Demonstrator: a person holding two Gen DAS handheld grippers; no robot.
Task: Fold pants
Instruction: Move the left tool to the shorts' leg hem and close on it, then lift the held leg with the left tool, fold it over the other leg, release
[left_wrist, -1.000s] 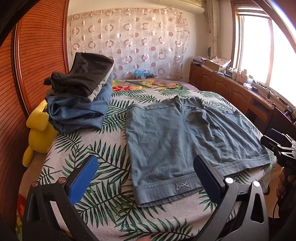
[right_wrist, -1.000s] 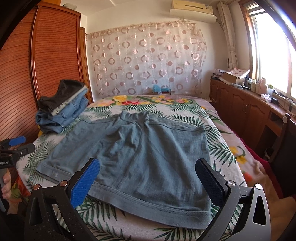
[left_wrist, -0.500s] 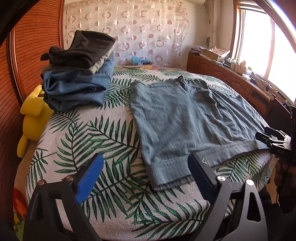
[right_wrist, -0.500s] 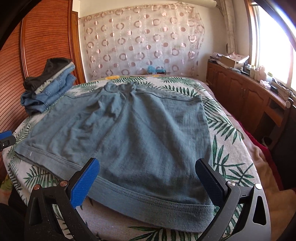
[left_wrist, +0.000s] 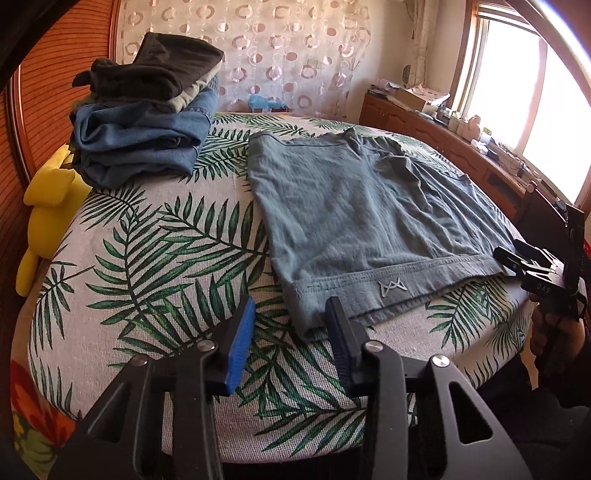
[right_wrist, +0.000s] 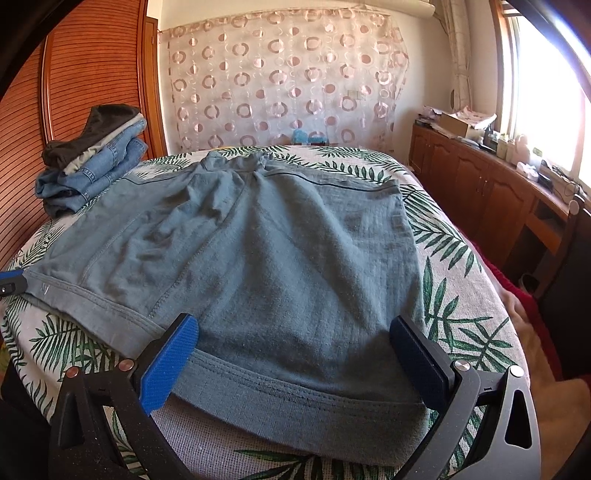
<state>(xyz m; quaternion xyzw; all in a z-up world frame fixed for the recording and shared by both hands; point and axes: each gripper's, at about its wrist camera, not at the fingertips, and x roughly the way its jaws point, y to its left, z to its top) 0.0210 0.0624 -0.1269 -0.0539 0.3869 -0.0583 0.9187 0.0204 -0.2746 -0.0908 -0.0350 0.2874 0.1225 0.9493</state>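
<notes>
A stack of folded clothes (left_wrist: 144, 122) sits on the leaf-print bed (left_wrist: 155, 243), with a yellow plush toy (left_wrist: 48, 206) beside it. A circle-patterned curtain (right_wrist: 280, 85) hangs behind, and wooden cabinets (right_wrist: 480, 192) line the window side.

Both wrist cams close, sharing shorts (left_wrist: 354, 221).

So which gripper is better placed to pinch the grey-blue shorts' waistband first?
Left. The left gripper has been closing around the grey-blue shorts' waistband corner; the right gripper is wide open.
</notes>
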